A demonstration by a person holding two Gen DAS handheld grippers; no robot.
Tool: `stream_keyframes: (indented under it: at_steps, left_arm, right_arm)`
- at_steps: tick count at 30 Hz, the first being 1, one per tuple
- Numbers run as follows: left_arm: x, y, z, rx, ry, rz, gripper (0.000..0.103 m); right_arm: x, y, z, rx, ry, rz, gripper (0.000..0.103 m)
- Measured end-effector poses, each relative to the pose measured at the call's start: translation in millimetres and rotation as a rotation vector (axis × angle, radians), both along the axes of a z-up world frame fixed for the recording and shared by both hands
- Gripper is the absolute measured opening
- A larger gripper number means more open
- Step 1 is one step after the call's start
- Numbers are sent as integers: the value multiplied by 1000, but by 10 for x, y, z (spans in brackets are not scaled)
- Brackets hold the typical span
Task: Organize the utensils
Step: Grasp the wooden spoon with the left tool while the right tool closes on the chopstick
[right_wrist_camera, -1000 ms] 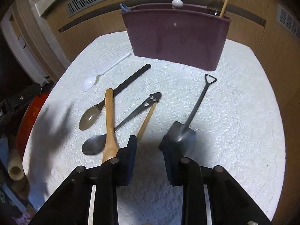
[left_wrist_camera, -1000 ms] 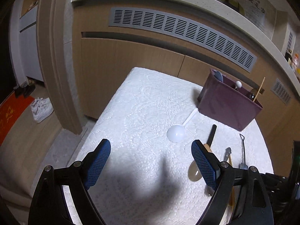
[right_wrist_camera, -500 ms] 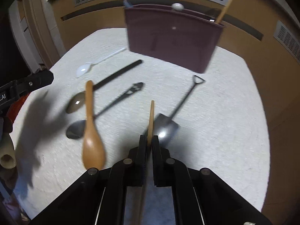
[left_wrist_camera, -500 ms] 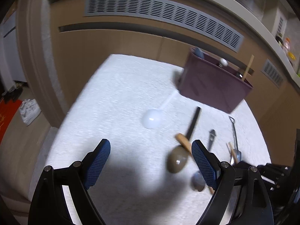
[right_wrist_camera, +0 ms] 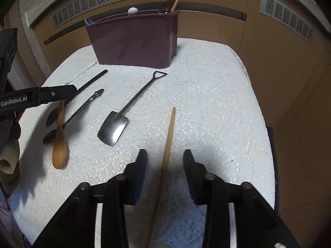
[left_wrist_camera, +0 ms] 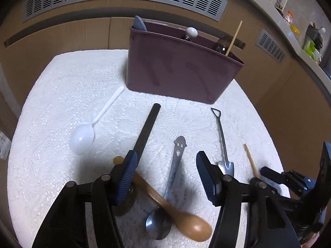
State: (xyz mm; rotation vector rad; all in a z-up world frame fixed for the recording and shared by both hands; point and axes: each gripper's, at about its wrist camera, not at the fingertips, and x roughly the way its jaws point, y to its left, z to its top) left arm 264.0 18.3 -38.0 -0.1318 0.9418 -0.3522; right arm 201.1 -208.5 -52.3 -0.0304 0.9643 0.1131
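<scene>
- The maroon holder [left_wrist_camera: 180, 72] stood at the far side of the white cloth [left_wrist_camera: 58, 95], with several handles sticking up out of it.
- In front of the holder lay a white plastic spoon [left_wrist_camera: 82, 138], a black-handled spoon [left_wrist_camera: 146, 124], a smiley-handled spoon [left_wrist_camera: 173, 173], a wooden spoon [left_wrist_camera: 165, 204] and a shovel-shaped spoon [right_wrist_camera: 115, 128].
- The left gripper [left_wrist_camera: 165, 177] hung wide apart over the smiley-handled spoon, gripping nothing.
- The right gripper [right_wrist_camera: 164, 165] stood parted, a wooden chopstick [right_wrist_camera: 168, 140] lying loose between its fingers.

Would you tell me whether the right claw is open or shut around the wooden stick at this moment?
Open. The right claw has a clear gap on each side of the wooden stick, which runs between its fingers without touching either pad.
</scene>
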Motion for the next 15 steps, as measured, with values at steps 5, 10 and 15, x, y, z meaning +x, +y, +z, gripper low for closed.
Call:
stream_keyframes:
  at_steps: [5,10,15]
  left_arm:
    - [-199,30,43,34,-28,-12,60]
    - [-385,-97,20,85,-42,-94,60]
    - [-253,-101,-7,44,-20,-92,60]
  right_arm:
    - [-63,-20,2,-12,-15,22,37]
    - [-59,-30,-15,-10,-21,11,45]
    - [-87,-52,-3,-12,-32,0,57]
